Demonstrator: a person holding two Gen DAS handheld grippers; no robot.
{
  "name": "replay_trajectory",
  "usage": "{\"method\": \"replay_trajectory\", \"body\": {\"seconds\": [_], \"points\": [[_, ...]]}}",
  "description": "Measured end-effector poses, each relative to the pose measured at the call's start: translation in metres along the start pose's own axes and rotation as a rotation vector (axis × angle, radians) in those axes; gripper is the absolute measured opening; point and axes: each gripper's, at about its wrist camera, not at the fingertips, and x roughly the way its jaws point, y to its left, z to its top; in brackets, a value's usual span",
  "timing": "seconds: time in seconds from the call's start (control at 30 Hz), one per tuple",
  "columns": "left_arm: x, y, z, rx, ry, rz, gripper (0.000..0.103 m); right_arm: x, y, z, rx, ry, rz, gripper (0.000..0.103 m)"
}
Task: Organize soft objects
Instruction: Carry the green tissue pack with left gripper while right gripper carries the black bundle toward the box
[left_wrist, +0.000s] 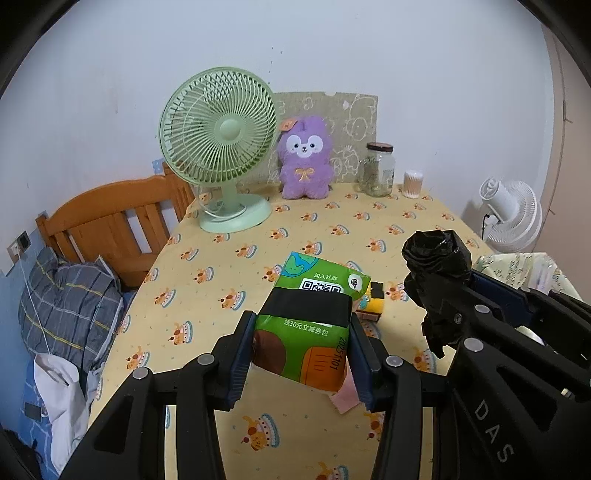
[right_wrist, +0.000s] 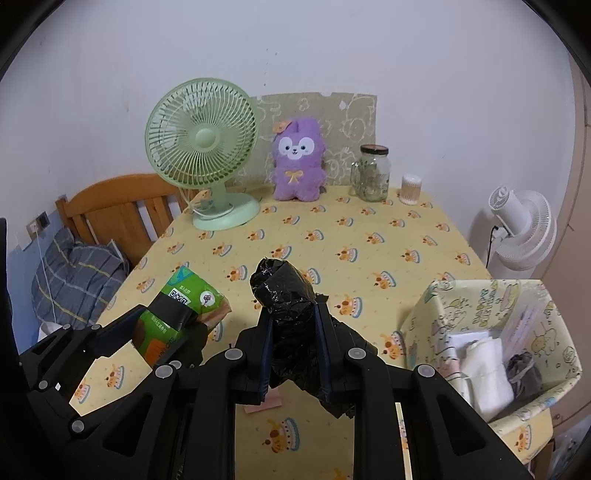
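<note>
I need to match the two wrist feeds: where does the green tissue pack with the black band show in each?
Left wrist: green tissue pack at lower centre, clamped in the left gripper.
Right wrist: same pack at lower left.
Shared landmark: purple plush toy by the back wall.

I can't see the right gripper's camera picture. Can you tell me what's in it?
The right gripper squeezes a roll of black plastic bags above a yellow tablecloth with cake pictures. Beside it, the left gripper holds a green tissue pack. At the back stand a green fan, a purple plush toy and a glass jar; a fabric basket sits on the right.
</note>
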Motion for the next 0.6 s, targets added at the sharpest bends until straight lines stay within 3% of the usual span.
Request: {"method": "replay_trajectory", "body": {"seconds": [0.6], "points": [[-0.041, -0.020, 0.013, -0.009, -0.087, -0.019, 0.048, -0.046, -0.015, 0.012, 0.000, -0.072, -0.013, 0.024]]}}
